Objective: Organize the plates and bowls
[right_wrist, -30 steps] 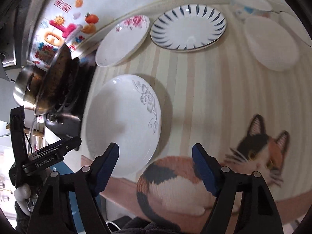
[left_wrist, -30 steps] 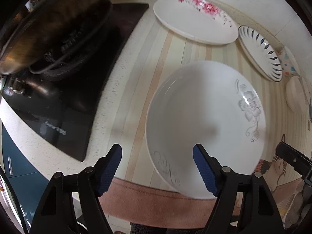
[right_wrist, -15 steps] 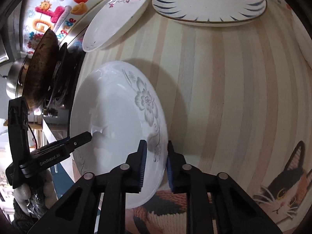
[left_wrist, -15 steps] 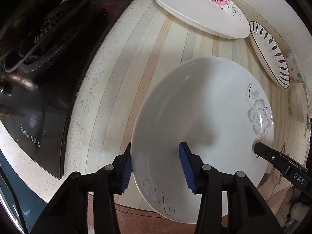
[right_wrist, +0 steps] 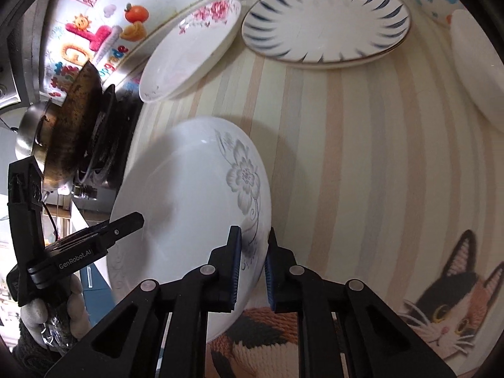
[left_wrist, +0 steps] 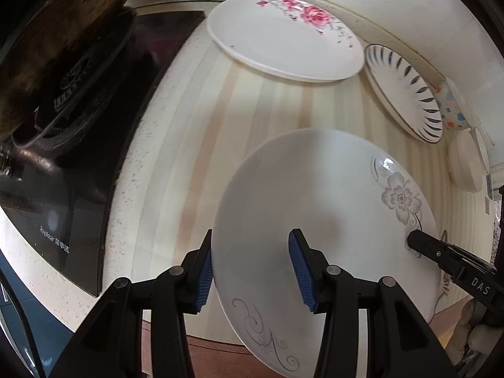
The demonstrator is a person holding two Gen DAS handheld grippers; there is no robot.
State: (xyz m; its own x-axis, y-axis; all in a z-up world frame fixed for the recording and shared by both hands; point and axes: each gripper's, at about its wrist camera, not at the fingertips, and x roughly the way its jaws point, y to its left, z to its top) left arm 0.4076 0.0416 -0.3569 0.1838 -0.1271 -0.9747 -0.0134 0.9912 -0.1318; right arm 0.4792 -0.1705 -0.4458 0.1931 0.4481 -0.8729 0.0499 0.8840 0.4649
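A white plate with a grey flower print lies on the striped mat, held at two opposite rims. My left gripper is shut on its near-left rim, one blue pad under the edge and one inside the dish. My right gripper is closing on the flowered rim, which sits pinched between its pads. Each gripper shows in the other's view: the right finger and the left finger. The plate's right edge casts a shadow on the mat.
A pink-flower plate, a blue-striped plate, a dotted bowl and a plain white dish line the back wall. A black stove with a wok stands left. The cat-print mat lies at right.
Both grippers went from wide open to closed on opposite rims of the grey-flower plate. The right gripper came down and nearer to the plate.
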